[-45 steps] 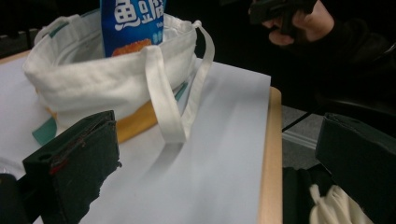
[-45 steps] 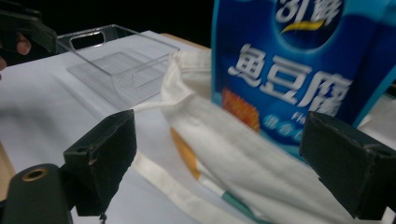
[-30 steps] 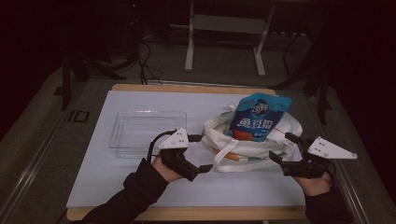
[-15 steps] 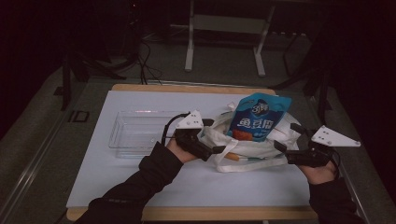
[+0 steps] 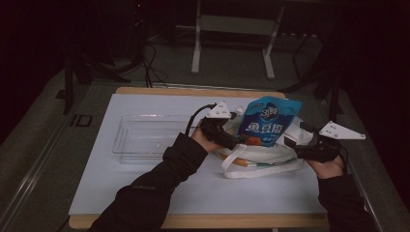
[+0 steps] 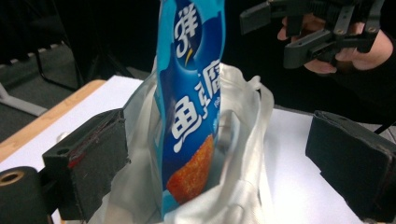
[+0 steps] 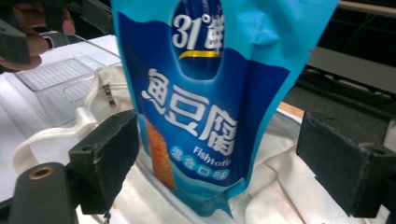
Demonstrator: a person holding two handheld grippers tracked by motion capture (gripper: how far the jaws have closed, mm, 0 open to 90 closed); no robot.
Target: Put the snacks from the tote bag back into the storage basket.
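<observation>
A blue snack pouch point(image 5: 267, 121) stands upright in a white cloth bag point(image 5: 263, 157) on the white table. My left gripper point(image 5: 232, 139) is at the bag's left side. In the left gripper view, the pouch point(image 6: 191, 107) and the bag's rim point(image 6: 243, 140) sit between the wide-apart jaws, which have just been closing a little, and the pads point(image 6: 88, 161) touch neither. My right gripper point(image 5: 293, 144) is at the bag's right side. In the right gripper view it is open, with the pouch point(image 7: 210, 93) between its pads point(image 7: 105, 156) and untouched.
An empty clear plastic tray point(image 5: 145, 137) lies to the left of the bag, also seen as the tray point(image 7: 60, 77) in the right gripper view. A thin orange-tipped stick point(image 5: 241, 163) pokes out at the bag's front. Table edges run close on the right and front.
My left hand has moved right and away from the front, up to the bag's left side. My right hand has shifted slightly inward toward the bag. The pouch stays upright.
</observation>
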